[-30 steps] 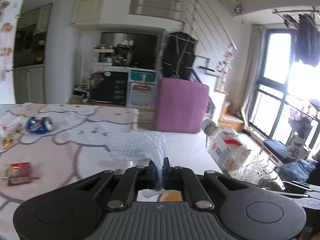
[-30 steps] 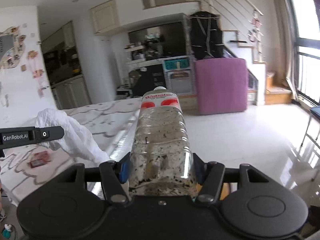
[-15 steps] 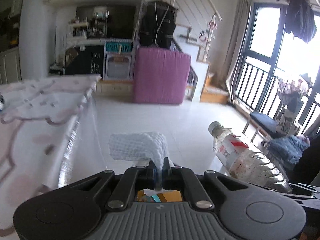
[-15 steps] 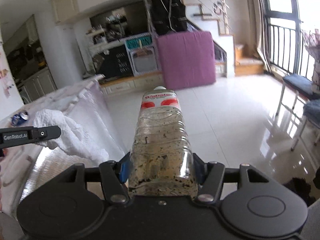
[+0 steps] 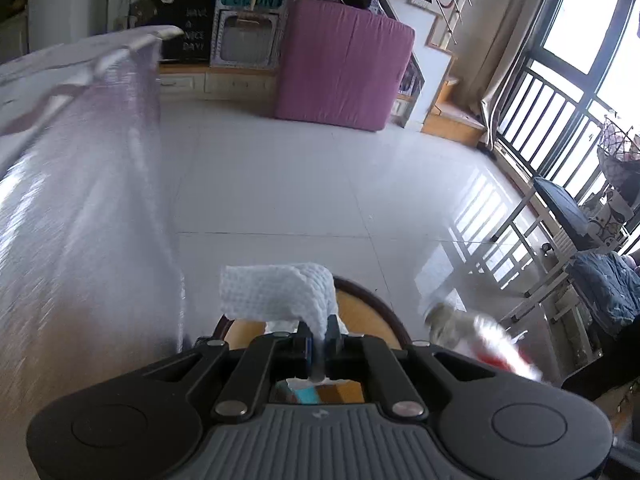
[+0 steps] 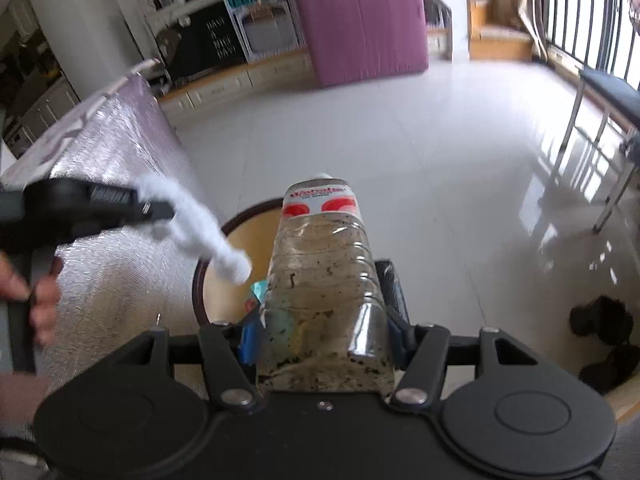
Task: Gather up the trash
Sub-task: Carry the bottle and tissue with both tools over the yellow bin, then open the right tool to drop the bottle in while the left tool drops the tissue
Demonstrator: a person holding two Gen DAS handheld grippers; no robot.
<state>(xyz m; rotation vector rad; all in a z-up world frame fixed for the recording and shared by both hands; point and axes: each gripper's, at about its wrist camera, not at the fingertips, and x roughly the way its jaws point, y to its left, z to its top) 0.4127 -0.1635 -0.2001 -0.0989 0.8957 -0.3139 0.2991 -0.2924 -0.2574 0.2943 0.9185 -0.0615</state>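
Note:
My left gripper is shut on a crumpled white paper towel, which hangs over a round bin with a dark rim. From the right wrist view the same left gripper shows at the left with the towel trailing down toward the bin. My right gripper is shut on a clear, dirty plastic bottle with a red-and-white label, its cap end pointing away over the bin. That bottle appears blurred at the lower right of the left wrist view. Some coloured scraps lie inside the bin.
The cloth-draped table side hangs close on the left. A pink mattress leans against the far cabinets. Glossy white floor tiles stretch ahead. A chair and railing stand at the right; dark shoes lie near it.
Both grippers have dropped from table height and tilted down, still holding the towel and the bottle. The tabletop has left view and the round bin now shows below them.

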